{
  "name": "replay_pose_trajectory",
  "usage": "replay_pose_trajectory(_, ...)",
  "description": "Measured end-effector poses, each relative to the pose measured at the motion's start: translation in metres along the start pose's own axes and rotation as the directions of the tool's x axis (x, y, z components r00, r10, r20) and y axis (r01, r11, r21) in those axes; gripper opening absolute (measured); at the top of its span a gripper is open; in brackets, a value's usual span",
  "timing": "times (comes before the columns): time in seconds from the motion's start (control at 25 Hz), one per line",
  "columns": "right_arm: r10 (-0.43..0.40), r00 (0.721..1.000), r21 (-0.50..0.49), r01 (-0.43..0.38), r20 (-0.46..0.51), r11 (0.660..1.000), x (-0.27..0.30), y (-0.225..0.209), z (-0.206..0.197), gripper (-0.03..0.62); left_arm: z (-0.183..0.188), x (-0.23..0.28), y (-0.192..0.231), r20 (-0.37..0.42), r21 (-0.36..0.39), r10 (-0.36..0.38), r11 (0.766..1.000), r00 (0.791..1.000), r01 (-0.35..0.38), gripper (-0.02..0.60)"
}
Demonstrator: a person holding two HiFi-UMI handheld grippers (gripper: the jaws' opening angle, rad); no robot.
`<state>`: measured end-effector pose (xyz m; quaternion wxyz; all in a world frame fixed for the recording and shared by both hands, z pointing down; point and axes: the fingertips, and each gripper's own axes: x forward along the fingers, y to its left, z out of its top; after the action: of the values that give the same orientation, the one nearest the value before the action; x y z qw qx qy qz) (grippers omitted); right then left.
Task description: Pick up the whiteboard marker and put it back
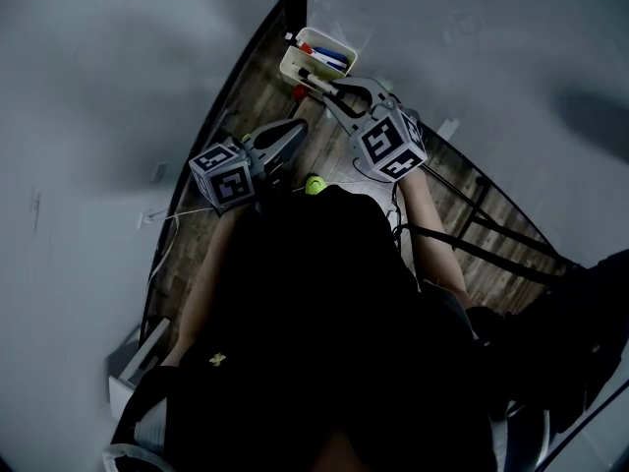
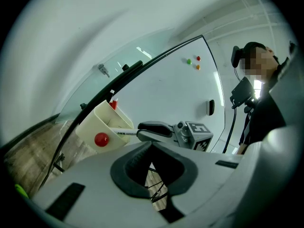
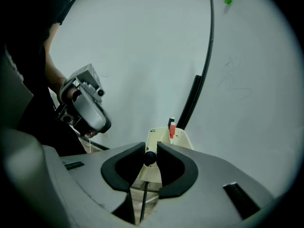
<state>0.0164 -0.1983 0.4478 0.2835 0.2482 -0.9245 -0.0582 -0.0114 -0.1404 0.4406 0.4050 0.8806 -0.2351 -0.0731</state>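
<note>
A whiteboard marker point(image 1: 316, 84) with a white barrel is clamped in my right gripper point(image 1: 339, 89). Its front end reaches into the cream holder point(image 1: 295, 67) fixed at the whiteboard's lower edge. In the right gripper view the marker's black end point(image 3: 150, 158) sits pinched between the dark pads point(image 3: 171, 167), with the holder point(image 3: 159, 137) and a red marker point(image 3: 172, 127) just beyond. The left gripper view shows the barrel point(image 2: 124, 133) running from the right gripper point(image 2: 154, 129) into the holder point(image 2: 102, 122). My left gripper point(image 1: 298, 128) hangs a little behind, its tips together with nothing held.
The holder carries red and blue markers point(image 1: 329, 57) and a round red magnet point(image 2: 101, 139). On the whiteboard are small coloured magnets point(image 2: 193, 61) and a dark eraser point(image 2: 211, 107). A green object point(image 1: 314, 185) and cables lie on the wooden floor. A person stands at the right.
</note>
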Motion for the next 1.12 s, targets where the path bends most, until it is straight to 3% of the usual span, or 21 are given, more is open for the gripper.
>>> replay_pose_trajectory(0.24, -0.027, 0.994, 0.112, 0.015, 0.102, 0.994, -0.024, -0.011, 0.016, 0.078, -0.005, 0.007, -0.008, 0.003, 0.03, -0.008, 1.0, 1.0, 0.008, 0.006)
replay_pose_trajectory(0.56, -0.043, 0.98, 0.186, 0.006, 0.195, 0.983, -0.044, -0.02, 0.036, 0.078, -0.001, 0.014, -0.009, 0.008, 0.062, -0.008, 0.998, 1.0, 0.007, 0.006)
replay_pose_trajectory(1.12, -0.066, 0.969, 0.188, 0.021, 0.236, 0.982, -0.055, -0.025, 0.057, 0.078, 0.012, 0.011, 0.004, 0.022, 0.121, 0.044, 0.992, 0.999, -0.047, 0.006)
